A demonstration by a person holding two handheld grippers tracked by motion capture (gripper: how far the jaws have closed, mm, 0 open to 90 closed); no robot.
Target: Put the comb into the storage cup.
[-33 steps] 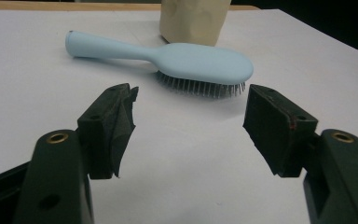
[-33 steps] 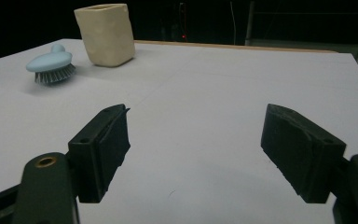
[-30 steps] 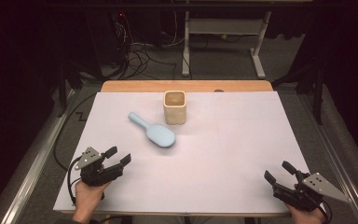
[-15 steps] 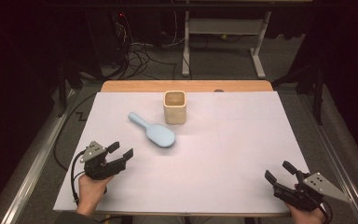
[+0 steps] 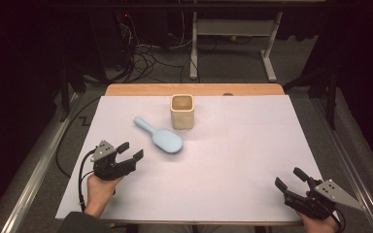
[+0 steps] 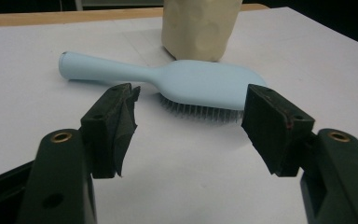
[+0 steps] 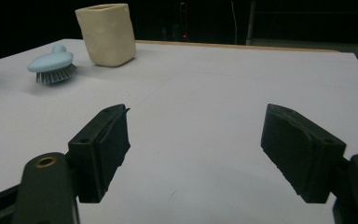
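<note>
We see left gripper (image 5: 129, 155) gaping, empty, near hairbrush (image 5: 159, 136) — closing on the rounded head risks slipping, knocking the cup (image 5: 181, 111); right gripper (image 5: 290, 180) open, empty.

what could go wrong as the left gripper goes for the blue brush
The hairbrush lies bristles down, its head close beside the beige cup; a wide approach by the open left gripper could bump the cup. The smooth rounded back may slip between the pads, and the bristles could let it rock when squeezed.
</note>
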